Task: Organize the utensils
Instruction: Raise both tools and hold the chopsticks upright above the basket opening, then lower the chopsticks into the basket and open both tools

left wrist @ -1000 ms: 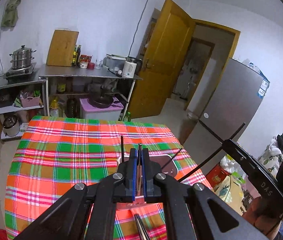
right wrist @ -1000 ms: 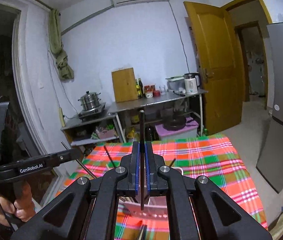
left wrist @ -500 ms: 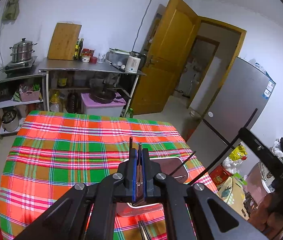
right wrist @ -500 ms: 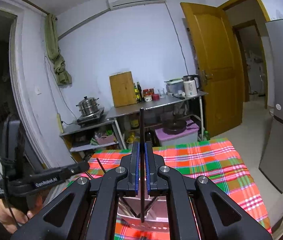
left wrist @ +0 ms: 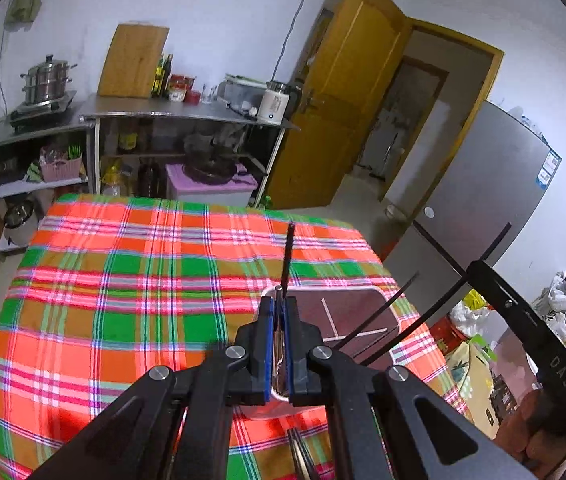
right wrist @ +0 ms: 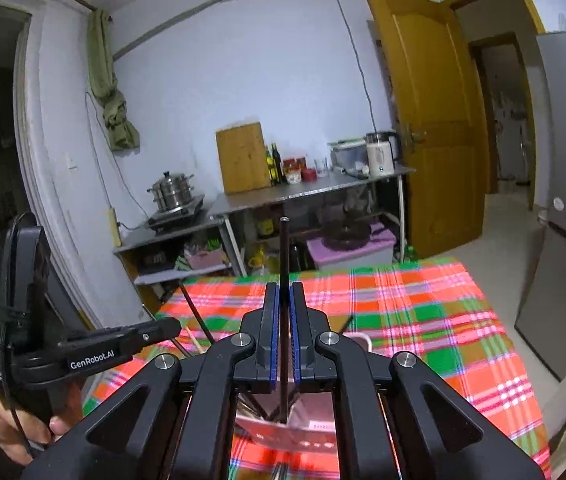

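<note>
left tool (left wrist: 279, 334): jaws closed on a thin black chopstick (left wrist: 288, 254); the stick ran forward out of the pads, tip over the plaid cloth (left wrist: 123, 280). A pale, thin piece also sat between the pads; can't tell what it was.
right tool (right wrist: 284, 332): jaws closed on a second black chopstick (right wrist: 283, 264), standing nearly upright between the blue pads, lower end down at the box.
box (left wrist: 357, 312): pale-rimmed rectangular container with a dark interior and white divider lines, sitting on the tabletop at the right near corner of the cloth. Left tool was directly over its left rim.
box contents: two black chopsticks (left wrist: 399, 312) leaned out of the box toward the right, angled up past its rim.
right tool vs box: seen from the left wrist, the right tool's black body (left wrist: 523, 320) was just right of the box, apart from it.
left tool vs box: seen from the right wrist, the left tool (right wrist: 95, 346) was left of the box, held in a hand (right wrist: 23, 432).
loose utensils: dark sticks (left wrist: 299, 452) lay on the cloth just nearer than the box, partly hidden under the left tool.
beyond the box: metal counter (left wrist: 187, 110) across the room, with cutting board (left wrist: 133, 60) and kettle (left wrist: 277, 102) on it.
</note>
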`<state>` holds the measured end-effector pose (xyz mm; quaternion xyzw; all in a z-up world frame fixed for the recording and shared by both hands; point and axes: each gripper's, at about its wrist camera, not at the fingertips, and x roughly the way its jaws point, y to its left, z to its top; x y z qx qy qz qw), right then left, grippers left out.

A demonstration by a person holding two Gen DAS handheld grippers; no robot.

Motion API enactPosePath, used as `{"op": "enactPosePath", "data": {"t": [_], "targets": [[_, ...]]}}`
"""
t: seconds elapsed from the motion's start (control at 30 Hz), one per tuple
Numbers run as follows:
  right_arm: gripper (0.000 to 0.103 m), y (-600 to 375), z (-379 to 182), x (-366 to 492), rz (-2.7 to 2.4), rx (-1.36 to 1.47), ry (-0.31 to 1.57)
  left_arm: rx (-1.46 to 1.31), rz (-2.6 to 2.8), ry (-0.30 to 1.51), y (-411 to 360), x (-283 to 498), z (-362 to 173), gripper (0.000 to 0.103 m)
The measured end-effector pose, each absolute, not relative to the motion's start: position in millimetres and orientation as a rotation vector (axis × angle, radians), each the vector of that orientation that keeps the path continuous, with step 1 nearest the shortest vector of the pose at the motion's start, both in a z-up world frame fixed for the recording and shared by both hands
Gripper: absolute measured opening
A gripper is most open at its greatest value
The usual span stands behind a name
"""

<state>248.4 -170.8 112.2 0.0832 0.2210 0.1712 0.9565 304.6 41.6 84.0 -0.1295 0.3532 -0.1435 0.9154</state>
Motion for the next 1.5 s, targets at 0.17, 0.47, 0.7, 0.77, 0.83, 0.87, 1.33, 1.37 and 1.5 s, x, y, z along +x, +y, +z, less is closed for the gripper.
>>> {"op": "enactPosePath", "data": {"t": [0.17,0.47,0.7,0.77,0.83,0.87,1.33,1.37,1.5], "targets": [[0.005,-173,92,252,0.348,0.177,0.503,-0.267,-0.291,0.759,42,308,69,0.004],[0.005,-172,63,260,0.361,0.187,0.605,-0.253,-0.292,0.785,40,308,56,0.008],[0.012,-182,64,251,0.349,0.196,0.603,-0.248,-0.287,0.728,45,291,66,0.014],[0.012,-183,65,250,0.350,0.195,0.602,-0.246,-0.284,0.718,46,286,69,0.014],[0.012,-184,66,245,0.347,0.187,0.600,-0.240,-0.278,0.708,47,279,71,0.014],[0.012,-185,66,244,0.347,0.185,0.599,-0.237,-0.276,0.704,47,276,72,0.014],[0.013,-191,65,190,0.345,0.155,0.581,-0.216,-0.275,0.708,40,220,63,0.014],[0.013,-190,65,186,0.348,0.151,0.579,-0.217,-0.278,0.711,39,215,61,0.014],[0.013,-188,59,169,0.361,0.133,0.585,-0.220,-0.286,0.724,34,198,51,0.014]]}}
